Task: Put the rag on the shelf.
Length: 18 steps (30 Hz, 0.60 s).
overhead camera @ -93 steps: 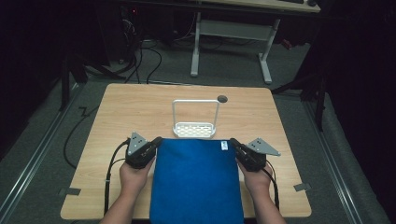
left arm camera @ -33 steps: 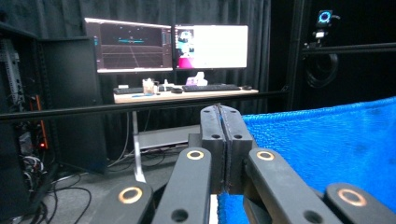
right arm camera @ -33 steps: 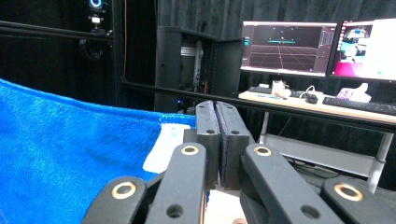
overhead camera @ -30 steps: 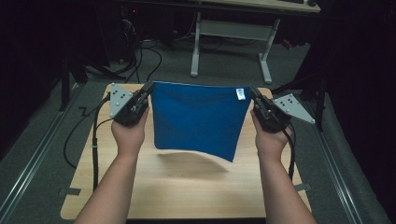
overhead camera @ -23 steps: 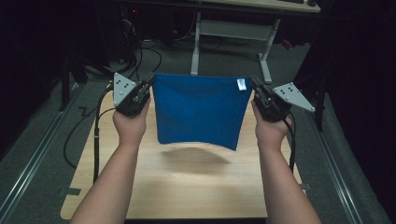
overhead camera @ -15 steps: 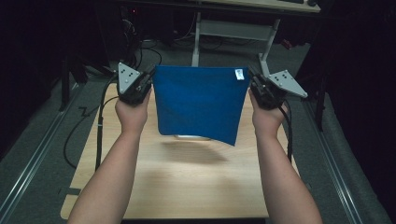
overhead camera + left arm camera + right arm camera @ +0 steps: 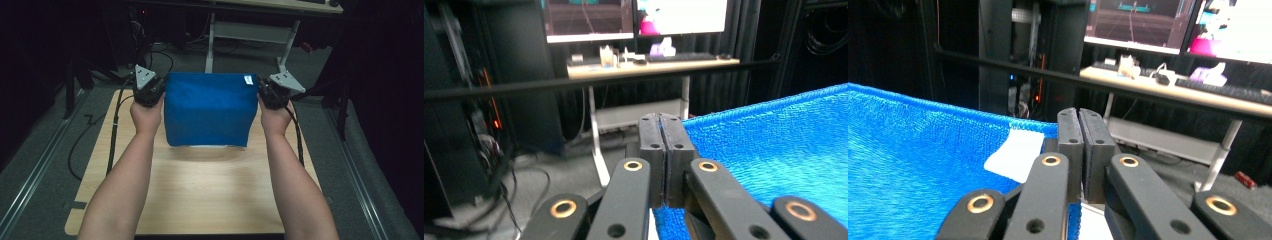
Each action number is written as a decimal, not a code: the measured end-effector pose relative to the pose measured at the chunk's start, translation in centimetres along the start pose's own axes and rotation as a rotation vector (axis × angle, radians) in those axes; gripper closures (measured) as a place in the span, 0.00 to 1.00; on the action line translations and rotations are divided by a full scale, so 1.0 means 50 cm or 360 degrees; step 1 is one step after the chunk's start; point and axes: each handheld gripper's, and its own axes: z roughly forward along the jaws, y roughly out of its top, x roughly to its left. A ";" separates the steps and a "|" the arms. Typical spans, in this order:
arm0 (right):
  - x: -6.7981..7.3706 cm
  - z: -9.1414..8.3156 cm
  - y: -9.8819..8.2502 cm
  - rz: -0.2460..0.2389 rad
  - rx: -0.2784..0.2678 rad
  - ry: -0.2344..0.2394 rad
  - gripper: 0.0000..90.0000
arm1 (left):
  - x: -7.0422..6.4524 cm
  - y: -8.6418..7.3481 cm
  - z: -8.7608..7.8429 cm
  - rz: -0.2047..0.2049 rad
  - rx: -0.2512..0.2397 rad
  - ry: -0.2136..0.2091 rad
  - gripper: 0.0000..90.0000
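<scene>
A blue towel (image 7: 207,107) hangs stretched between my two grippers above the far half of the wooden table (image 7: 200,195). My left gripper (image 7: 159,92) is shut on its top left corner, and my right gripper (image 7: 262,95) is shut on its top right corner, beside a small white label (image 7: 247,79). In the left gripper view the jaws (image 7: 665,120) are pressed together with the towel (image 7: 784,150) spreading to the right. In the right gripper view the jaws (image 7: 1079,115) pinch the towel's edge (image 7: 913,150) next to the label (image 7: 1015,152). A thin white strip (image 7: 210,146) peeks out under the towel's lower edge.
Cables (image 7: 112,135) trail from the grippers across the table's sides. Beyond the table stands a desk on white legs (image 7: 287,40), with monitors (image 7: 634,15) and a keyboard on it. Dark racks stand at the left (image 7: 454,100).
Both hands have carried the stretched towel away from the person toward the table's far edge. The towel hangs flatter and its lower edge has swung forward.
</scene>
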 end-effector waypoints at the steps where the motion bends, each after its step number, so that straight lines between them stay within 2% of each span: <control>1: 0.002 0.007 -0.011 -0.0015 0.0026 -0.0004 0.99 | 0.000 -0.009 0.004 0.0005 0.0028 0.0000 1.00; 2: 0.004 0.010 -0.017 -0.0030 0.0043 -0.0007 0.99 | 0.000 -0.024 0.008 0.0023 0.0060 0.0005 1.00; 5: 0.006 0.020 -0.045 -0.0032 0.0095 -0.0004 0.99 | 0.002 -0.058 0.013 0.0003 0.0108 -0.0006 1.00; 6: 0.006 0.020 -0.045 -0.0032 0.0095 -0.0004 0.99 | 0.002 -0.058 0.013 0.0003 0.0108 -0.0006 1.00; 7: 0.007 0.028 -0.066 -0.0037 0.0132 0.0002 0.99 | 0.003 -0.072 0.014 -0.0001 0.0129 -0.0014 1.00; 8: 0.007 0.029 -0.071 -0.0034 0.0147 0.0004 0.99 | 0.001 -0.086 0.015 0.0000 0.0150 -0.0020 1.00; 15: 0.008 0.035 -0.117 -0.0020 0.0213 0.0004 0.99 | -0.008 -0.127 0.015 -0.0001 0.0202 -0.0035 1.00; 17: 0.009 0.034 -0.131 -0.0010 0.0233 0.0005 0.99 | -0.011 -0.140 0.015 0.0000 0.0227 -0.0044 1.00; 18: 0.009 0.034 -0.137 -0.0004 0.0240 0.0001 0.99 | -0.014 -0.147 0.016 0.0007 0.0267 -0.0054 1.00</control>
